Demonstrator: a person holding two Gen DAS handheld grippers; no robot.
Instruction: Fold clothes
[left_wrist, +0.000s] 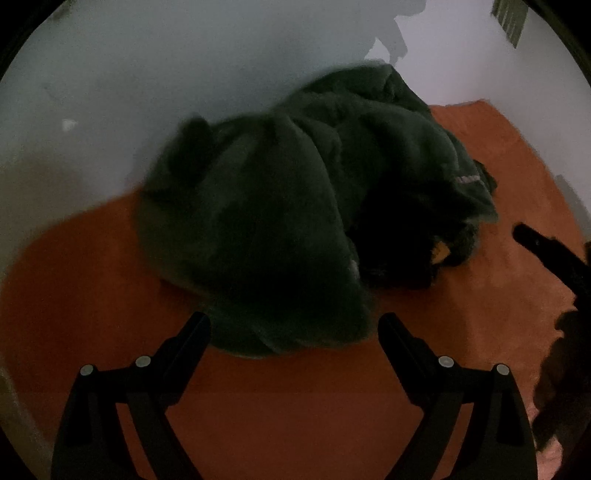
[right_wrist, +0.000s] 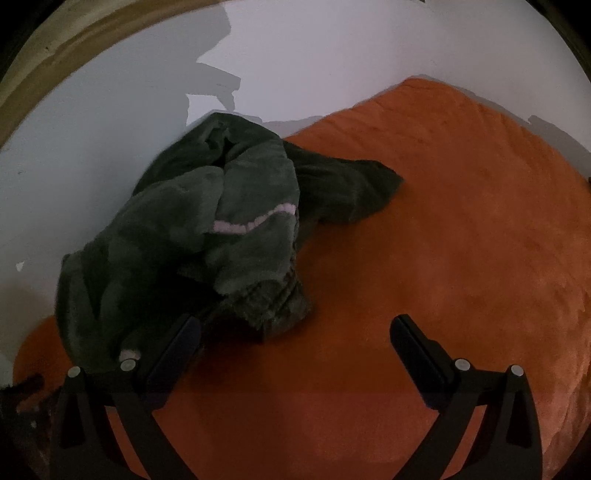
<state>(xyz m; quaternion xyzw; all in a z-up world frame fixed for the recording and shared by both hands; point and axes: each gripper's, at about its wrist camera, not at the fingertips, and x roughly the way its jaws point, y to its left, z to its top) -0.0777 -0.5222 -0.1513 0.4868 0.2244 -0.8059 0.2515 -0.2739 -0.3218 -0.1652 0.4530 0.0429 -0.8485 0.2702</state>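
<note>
While both the left gripper (left_wrist: 293, 325) and right gripper (right_wrist: 295, 328) hover released, one crumpled green garment (right_wrist: 207, 236) lies just beyond them on one orange blanket (right_wrist: 461, 221).

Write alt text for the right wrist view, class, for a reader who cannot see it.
A crumpled dark green fleece garment with a pale stripe lies heaped on an orange blanket, against a white wall. The right gripper is open and empty, its left finger at the garment's near edge.
</note>
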